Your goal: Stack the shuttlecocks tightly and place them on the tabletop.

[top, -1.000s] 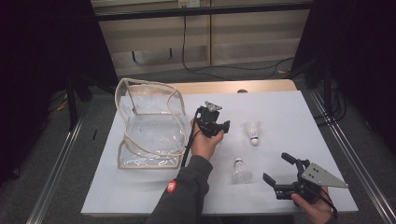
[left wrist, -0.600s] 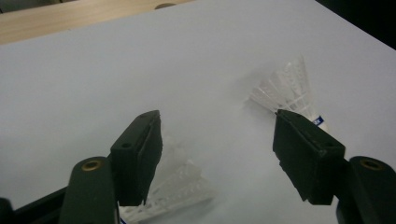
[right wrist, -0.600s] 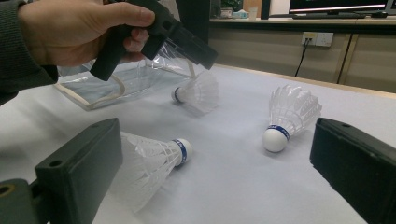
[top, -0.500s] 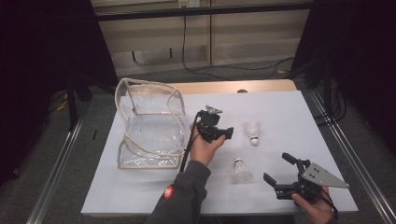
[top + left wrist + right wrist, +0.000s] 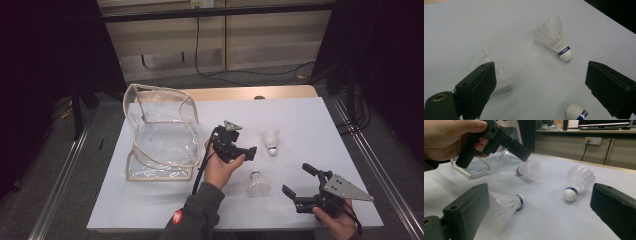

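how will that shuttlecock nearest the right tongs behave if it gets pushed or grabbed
The shuttlecock looks very light, so a nudge would probably send it skidding. Lying on its side, it would likely roll in a curve around its cork. Its thin feathers could crush under a firm squeeze.

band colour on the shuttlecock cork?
Blue with white lettering, on the shuttlecock; clearest in the left gripper view.

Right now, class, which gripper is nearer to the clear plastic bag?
Left. The left gripper hovers just off the clear plastic bag, toward the shuttlecocks; the right gripper sits far across the table's near corner.
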### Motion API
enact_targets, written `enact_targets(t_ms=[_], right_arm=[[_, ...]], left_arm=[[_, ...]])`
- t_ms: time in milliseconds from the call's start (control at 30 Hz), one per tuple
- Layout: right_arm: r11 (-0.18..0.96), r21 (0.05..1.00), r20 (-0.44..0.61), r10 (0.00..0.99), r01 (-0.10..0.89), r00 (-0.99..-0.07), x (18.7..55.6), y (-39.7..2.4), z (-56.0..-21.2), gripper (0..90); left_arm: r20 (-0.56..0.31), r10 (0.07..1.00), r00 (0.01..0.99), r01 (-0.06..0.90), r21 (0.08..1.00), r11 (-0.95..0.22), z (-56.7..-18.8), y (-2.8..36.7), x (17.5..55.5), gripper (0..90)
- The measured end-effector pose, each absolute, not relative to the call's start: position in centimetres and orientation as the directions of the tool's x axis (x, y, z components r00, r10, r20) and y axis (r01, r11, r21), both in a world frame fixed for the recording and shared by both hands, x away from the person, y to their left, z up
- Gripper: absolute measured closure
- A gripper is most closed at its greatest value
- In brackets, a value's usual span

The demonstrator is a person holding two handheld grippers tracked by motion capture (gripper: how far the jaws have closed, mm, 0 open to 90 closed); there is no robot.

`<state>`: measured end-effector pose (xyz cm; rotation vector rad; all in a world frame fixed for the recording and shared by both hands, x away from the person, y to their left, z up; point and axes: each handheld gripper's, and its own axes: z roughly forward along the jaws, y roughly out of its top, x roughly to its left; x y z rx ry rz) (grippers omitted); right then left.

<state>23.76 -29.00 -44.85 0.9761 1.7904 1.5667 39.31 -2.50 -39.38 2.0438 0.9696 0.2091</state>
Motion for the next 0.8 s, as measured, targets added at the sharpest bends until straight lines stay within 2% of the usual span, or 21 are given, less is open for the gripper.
enact_targets(t_ms=[133,800], right_arm=[[0.052,0.986,0.05,0.815,0.159,-0.577,23.8,-29.0,-44.9,1.8],[0.055,0.985,0.05,0.816,0.164,-0.576,23.8,-28.9,-44.7,1.8]], left_arm=[[-0.221,0.679,0.7,0.565,0.752,-0.339,-39.4,-2.3,38.6,7.5],[-0.242,0.611,0.754,0.539,0.76,-0.364,-40.3,-0.4,35.3,4.8]])
